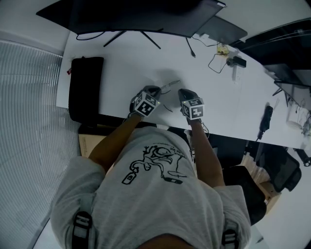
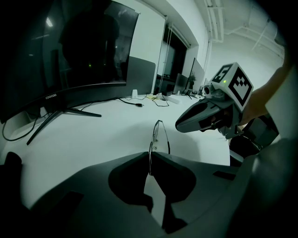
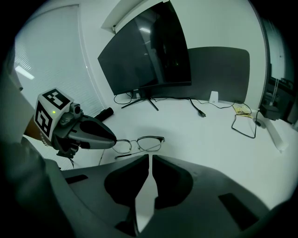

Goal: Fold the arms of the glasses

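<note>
Glasses [image 3: 139, 143] are sitting on the white worktop [image 1: 121, 63], between the two grippers and just in front of the person [image 1: 155, 194]. The lenses are standing roughly upright.

Left gripper [image 2: 150, 157] is gripping them. Its jaws are closed on a thin metal part of the frame at one end, and the wire is running straight into the seam between the jaws.

Right gripper [image 3: 150, 158] is holding nothing. Its jaws are sitting almost together, leaving only a slim slit with nothing in it. It is hovering just short of the glasses, at the end away from the left gripper. Whether it is touching the frame is not clear.

In the right gripper view one thin arm is slanting across behind the lenses toward the left gripper, its dark tip lying low near the worktop. How far either arm is folded is not clear. Both grippers are angling downward at the worktop.

A big dark monitor [image 1: 136, 14] is standing at the back. A black case [image 1: 86, 87] is lying at the worktop's left edge, well apart from the glasses. Loose cables [image 1: 217, 62] are lying off to the right.
</note>
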`<state>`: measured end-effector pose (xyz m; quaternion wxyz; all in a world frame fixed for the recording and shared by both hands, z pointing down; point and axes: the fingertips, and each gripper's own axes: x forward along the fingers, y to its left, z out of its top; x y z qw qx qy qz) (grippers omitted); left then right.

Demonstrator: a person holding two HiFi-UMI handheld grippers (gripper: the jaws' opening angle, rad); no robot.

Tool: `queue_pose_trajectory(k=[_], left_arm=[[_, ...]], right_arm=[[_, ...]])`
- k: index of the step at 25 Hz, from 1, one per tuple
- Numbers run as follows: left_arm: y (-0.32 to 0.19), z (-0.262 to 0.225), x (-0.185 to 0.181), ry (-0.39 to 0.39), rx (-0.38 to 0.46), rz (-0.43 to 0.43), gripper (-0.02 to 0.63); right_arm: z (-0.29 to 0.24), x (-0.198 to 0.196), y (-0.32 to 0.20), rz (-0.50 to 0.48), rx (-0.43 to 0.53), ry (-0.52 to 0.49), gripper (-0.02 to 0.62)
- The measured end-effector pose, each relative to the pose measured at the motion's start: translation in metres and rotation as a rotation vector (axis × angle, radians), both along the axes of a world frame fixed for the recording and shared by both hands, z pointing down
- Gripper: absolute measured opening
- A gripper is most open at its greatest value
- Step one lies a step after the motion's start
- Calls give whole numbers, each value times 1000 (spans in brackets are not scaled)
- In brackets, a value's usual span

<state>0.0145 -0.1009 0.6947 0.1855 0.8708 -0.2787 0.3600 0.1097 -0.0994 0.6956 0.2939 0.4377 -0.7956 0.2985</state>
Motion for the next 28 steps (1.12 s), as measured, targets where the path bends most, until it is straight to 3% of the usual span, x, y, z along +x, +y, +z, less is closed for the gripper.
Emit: queue_pose_trajectory(k=[6,14,20,28], left_arm=[[-5,0,-3,-3,11,-5,34],[-7,0,-2,-6,16,-5,34],[-7,0,-4,-8,18,-2,34],[-5,0,-5,5,13,-8,34]], right_arm=[[-10,-9,22,-36,4,-14,52],[-11,-42,68,-127,-15,-36,169],[2,-57,87,-154,-26,21,278],[23,-48,90,-128,-40,121,298]])
